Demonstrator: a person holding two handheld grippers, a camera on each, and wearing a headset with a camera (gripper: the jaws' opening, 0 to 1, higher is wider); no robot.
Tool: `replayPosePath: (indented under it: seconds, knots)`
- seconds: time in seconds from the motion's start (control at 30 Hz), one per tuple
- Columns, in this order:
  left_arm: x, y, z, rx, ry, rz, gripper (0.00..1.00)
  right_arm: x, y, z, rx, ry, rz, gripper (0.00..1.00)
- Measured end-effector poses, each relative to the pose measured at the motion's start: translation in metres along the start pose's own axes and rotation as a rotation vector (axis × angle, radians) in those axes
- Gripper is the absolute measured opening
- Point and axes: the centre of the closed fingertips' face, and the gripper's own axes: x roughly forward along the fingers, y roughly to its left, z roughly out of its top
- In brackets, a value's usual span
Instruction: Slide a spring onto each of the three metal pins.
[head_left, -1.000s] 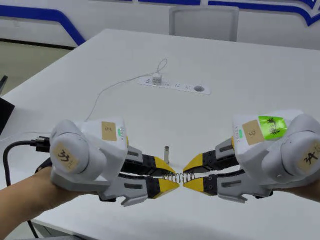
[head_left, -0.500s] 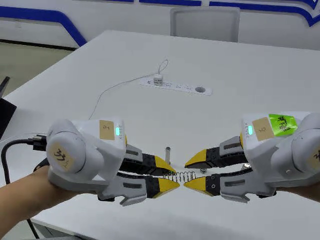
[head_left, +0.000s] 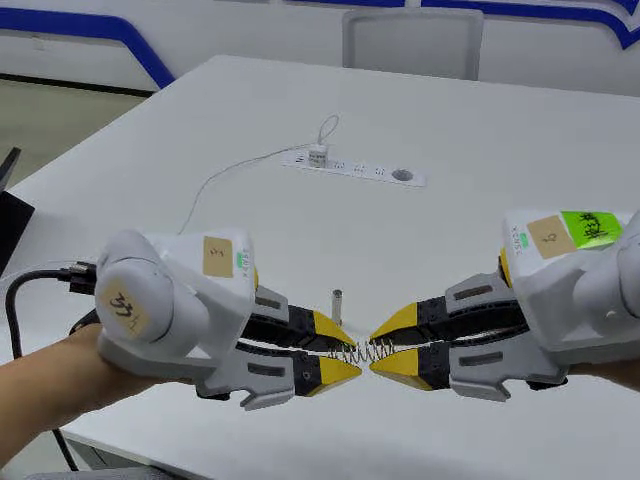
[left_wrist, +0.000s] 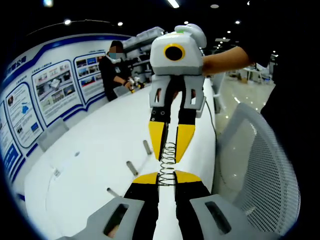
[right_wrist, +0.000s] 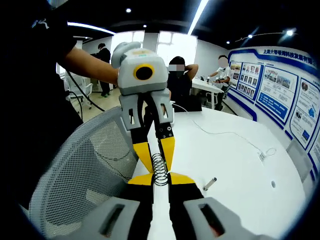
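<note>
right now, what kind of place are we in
Probably an office or demo lab: a big white table with a power strip on it, poster boards with blue trim along the wall, and a mesh office chair beside the table.

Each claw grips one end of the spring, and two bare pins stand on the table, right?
Not two: three bare pins stand on the table, as the left gripper view shows. The left claw and right claw do each grip one end of the spring.

Spring (head_left: 366, 351) between left gripper (head_left: 355, 356), right gripper (head_left: 372, 352); pin (head_left: 337, 302) behind.
</note>
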Motion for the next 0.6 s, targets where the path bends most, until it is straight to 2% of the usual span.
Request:
replayPosePath:
  seconds: [0.1, 0.2, 0.3, 0.4, 0.53, 0.6]
  knots:
    - [0.001, 0.001, -0.001, 0.001, 0.007, 0.002, 0.11, -0.001, 0.000, 0.008, 0.021, -0.038, 0.002, 0.11]
    - [0.003, 0.002, -0.001, -0.007, 0.007, 0.005, 0.10, 0.000, -0.002, 0.022, 0.064, -0.108, 0.005, 0.11]
    - [0.006, 0.005, -0.002, -0.011, 0.014, 0.023, 0.10, 0.003, -0.004, 0.024, 0.062, -0.110, -0.003, 0.11]
    - [0.005, 0.005, -0.003, -0.046, 0.016, 0.026, 0.10, 0.006, -0.005, 0.026, 0.076, -0.121, -0.001, 0.11]
    - [0.002, 0.007, 0.003, -0.089, -0.024, 0.037, 0.11, 0.005, -0.008, 0.037, 0.126, -0.189, -0.007, 0.11]
    - [0.002, 0.007, 0.002, -0.084, -0.024, 0.041, 0.11, 0.006, -0.009, 0.037, 0.131, -0.185, -0.010, 0.11]
